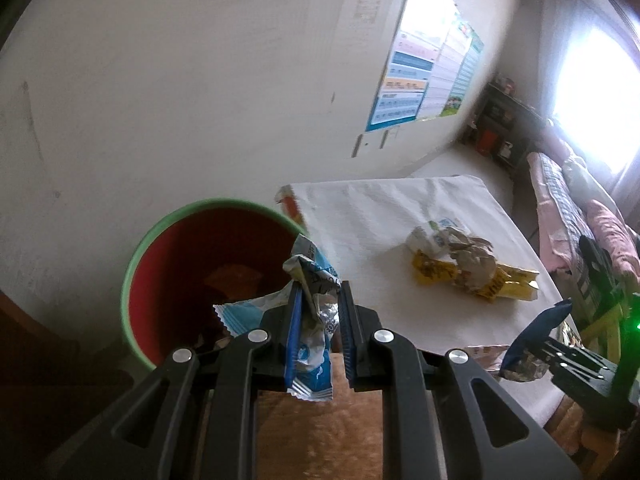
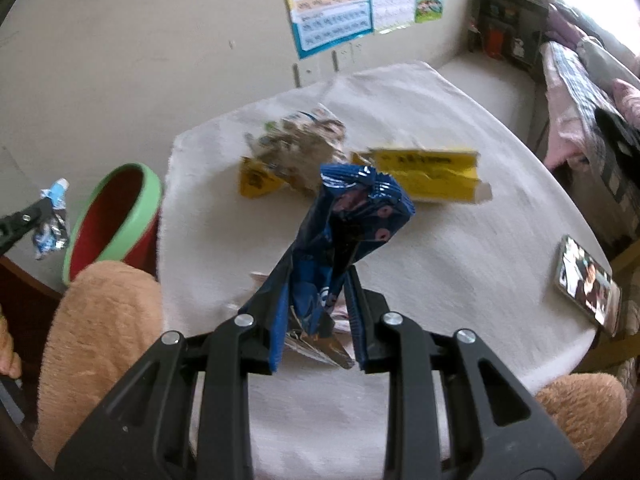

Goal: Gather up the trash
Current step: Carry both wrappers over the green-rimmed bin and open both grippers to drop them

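My left gripper (image 1: 320,292) is shut on a crumpled light-blue and white wrapper (image 1: 312,280) and holds it beside the rim of a red bin with a green rim (image 1: 132,264). My right gripper (image 2: 316,280) is shut on a dark blue snack bag (image 2: 352,216), held above the white-covered table (image 2: 440,264). A yellow wrapper (image 2: 428,172) and a crumpled brownish wrapper (image 2: 304,148) lie on the table beyond it. The bin (image 2: 116,216) stands left of the table. The left gripper with its wrapper (image 2: 50,216) shows at the far left of the right wrist view.
A phone (image 2: 588,284) lies at the table's right edge. A wall with a poster (image 1: 424,80) stands behind. A bed with pink bedding (image 1: 576,200) is at the right. Tan fuzzy legs (image 2: 104,320) sit near the table's front.
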`<action>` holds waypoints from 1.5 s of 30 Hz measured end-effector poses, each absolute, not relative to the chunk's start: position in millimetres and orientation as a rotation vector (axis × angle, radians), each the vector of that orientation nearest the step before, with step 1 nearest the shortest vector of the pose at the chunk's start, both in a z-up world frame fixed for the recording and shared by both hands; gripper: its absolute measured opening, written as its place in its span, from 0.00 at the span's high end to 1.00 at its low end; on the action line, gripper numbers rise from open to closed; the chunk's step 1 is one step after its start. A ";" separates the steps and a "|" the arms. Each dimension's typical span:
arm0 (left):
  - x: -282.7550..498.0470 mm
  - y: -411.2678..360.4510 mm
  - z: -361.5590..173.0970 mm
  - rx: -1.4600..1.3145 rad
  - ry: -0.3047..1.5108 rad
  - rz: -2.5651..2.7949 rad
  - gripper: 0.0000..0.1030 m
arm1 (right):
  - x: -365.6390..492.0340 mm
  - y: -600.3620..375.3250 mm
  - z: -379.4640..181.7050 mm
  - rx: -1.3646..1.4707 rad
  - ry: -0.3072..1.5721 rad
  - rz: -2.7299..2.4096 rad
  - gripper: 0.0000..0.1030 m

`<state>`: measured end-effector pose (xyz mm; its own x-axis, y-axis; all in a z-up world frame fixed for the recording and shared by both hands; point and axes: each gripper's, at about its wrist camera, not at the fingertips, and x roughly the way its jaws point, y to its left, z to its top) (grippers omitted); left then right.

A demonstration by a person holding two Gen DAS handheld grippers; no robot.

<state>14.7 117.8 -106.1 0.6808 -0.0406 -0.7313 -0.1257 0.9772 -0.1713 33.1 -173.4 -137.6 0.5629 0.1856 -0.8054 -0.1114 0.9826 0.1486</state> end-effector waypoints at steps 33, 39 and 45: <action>22.3 219.9 -155.5 -0.387 0.888 0.220 0.85 | 102.2 46.0 -100.1 -0.117 0.907 0.571 0.74; 27.5 226.2 -160.1 -0.381 0.898 0.225 0.85 | 109.3 59.4 -108.3 -0.117 0.933 0.588 0.72; 32.8 231.1 -168.1 -0.387 0.926 0.230 0.74 | 108.5 67.8 -114.1 -0.126 0.944 0.610 0.59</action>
